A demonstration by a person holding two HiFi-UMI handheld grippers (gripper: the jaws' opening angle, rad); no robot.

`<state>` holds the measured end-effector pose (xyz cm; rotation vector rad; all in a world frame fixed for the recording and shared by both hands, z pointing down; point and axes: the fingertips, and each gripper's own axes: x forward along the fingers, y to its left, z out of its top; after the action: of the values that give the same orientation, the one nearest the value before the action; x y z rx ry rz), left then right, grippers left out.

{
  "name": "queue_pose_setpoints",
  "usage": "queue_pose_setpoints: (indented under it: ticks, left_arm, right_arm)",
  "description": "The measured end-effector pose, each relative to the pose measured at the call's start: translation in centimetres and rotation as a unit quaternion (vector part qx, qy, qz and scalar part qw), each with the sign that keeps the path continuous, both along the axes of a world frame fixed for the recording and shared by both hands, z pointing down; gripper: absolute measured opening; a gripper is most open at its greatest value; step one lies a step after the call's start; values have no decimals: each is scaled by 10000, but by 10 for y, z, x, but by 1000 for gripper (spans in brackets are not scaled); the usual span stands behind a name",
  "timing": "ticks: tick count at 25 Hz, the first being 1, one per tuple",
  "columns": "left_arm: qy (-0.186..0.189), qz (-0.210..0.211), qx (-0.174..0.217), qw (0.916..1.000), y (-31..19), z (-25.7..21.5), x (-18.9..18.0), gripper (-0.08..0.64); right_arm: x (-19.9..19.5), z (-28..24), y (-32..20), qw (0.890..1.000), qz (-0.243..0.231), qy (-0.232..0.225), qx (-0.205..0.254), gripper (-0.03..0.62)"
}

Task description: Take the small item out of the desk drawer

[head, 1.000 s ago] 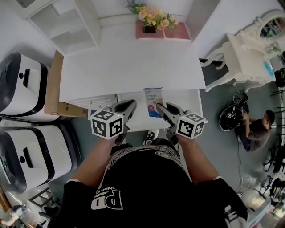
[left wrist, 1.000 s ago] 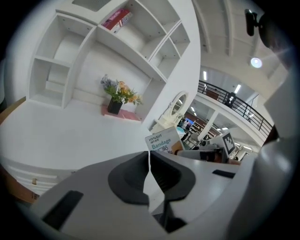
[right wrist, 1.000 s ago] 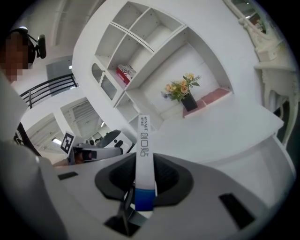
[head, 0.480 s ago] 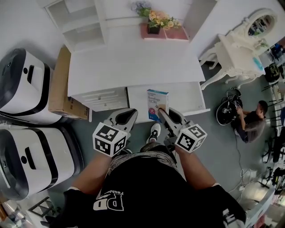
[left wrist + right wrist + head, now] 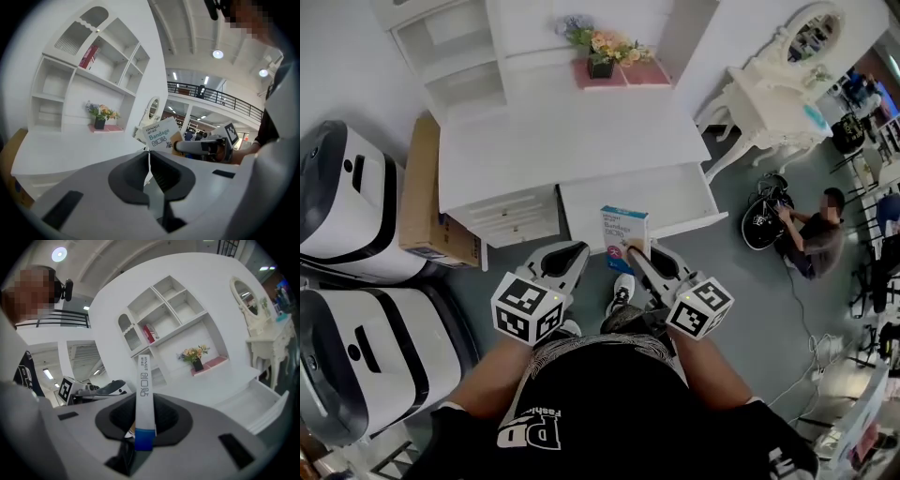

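Note:
The small item is a white and blue bandage box [image 5: 624, 234]. My right gripper [image 5: 636, 251] pinches its near blue end and holds it up over the front of the open desk drawer [image 5: 675, 199]; its jaws are closing on the box. In the right gripper view the box [image 5: 144, 394] stands edge-on between the jaws [image 5: 143, 425]. My left gripper [image 5: 570, 255] hangs shut and empty just left of it, in front of the white desk [image 5: 562, 141]. From the left gripper [image 5: 149, 161] view the box [image 5: 159, 136] shows its printed face.
A cardboard box [image 5: 422, 206] leans beside the desk's left end, with two white and black machines [image 5: 342, 202] [image 5: 366, 347] further left. A flower pot [image 5: 600, 58] and shelf unit [image 5: 459, 56] stand behind. A white vanity [image 5: 759, 94] and a crouching person [image 5: 816, 239] are at right.
The right gripper has drawn the bandage box back toward the drawer's front edge and a little higher. The head view has shifted, so the desk and drawer sit further up and left.

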<state>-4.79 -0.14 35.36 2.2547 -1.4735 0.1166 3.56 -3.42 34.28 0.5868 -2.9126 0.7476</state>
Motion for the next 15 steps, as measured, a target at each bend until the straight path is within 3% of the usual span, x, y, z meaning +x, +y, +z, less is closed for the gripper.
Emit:
queue_pose_setpoints:
  ticks: [6,15]
  left_arm:
    - [-32,-195,13,9998,3,-11,6,25]
    - [75,-692,20,9976,-6,-18,26,25]
  right_arm:
    - [14,-3,-6,9998,-59,40,-206,87]
    - [37,-17,-19,9987,-479,159,78,87]
